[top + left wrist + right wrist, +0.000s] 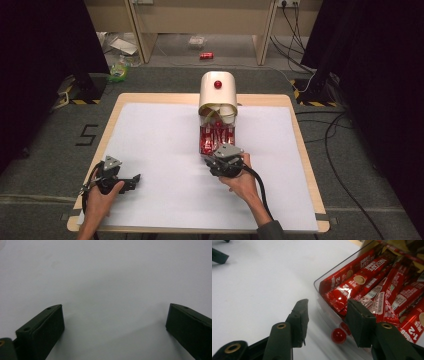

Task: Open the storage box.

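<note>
A cream dispenser box [218,97] with a red knob [218,84] stands at the far middle of the table. Its clear drawer [202,141] [319,291] is pulled out toward me and holds several red coffee sachets [372,287]. A small red knob [338,335] sits on the drawer's front wall. My right gripper [218,153] [327,305] is at that front, jaws apart on either side of the knob, neither pad touching it. My left gripper [134,181] [113,312] rests open over the white sheet at the near left, nothing between its jaws.
A white sheet [165,150] covers most of the wooden table [300,125]. Beyond the table, a red can [206,55], plastic litter and cables lie on the floor. Dark curtains hang at both sides.
</note>
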`<state>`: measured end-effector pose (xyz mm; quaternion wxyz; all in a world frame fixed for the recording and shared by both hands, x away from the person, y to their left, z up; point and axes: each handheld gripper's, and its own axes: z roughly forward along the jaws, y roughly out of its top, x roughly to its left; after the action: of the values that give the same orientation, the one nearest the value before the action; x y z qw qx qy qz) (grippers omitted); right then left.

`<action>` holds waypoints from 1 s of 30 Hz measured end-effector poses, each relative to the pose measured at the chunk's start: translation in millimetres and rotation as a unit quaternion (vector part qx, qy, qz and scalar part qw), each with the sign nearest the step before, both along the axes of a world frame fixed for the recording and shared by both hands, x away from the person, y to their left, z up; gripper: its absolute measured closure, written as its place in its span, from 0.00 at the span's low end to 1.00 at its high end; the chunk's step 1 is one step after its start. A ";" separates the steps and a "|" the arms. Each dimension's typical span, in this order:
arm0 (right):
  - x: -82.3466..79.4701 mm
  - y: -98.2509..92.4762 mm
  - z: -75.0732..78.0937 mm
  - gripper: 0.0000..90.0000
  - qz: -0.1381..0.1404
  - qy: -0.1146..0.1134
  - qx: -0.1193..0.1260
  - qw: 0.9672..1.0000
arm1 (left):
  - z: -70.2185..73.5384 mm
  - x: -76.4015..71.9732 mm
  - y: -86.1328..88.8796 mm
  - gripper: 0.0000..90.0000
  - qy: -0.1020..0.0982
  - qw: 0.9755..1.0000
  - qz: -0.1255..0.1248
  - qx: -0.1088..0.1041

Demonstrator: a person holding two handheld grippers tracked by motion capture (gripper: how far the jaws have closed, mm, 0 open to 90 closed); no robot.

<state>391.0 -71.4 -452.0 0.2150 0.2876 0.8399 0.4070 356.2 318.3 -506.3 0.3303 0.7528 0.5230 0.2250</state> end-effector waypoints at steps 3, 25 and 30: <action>-5.7 -0.5 -2.9 0.59 0.010 0.008 -0.001 1.000 | -0.1 -0.1 -0.2 0.01 -0.001 1.000 0.000 0.000; -28.1 -8.4 -8.6 0.56 0.016 -0.009 0.011 1.000 | 0.1 -0.4 -0.3 0.01 -0.001 1.000 -0.001 0.002; -30.1 -9.1 -8.4 0.56 0.015 -0.011 0.012 1.000 | 0.0 -0.3 -0.2 0.01 -0.001 1.000 0.000 0.001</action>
<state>360.9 -80.4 -460.4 0.2142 0.2732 0.8368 0.4234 355.9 318.1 -506.3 0.3300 0.7531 0.5220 0.2267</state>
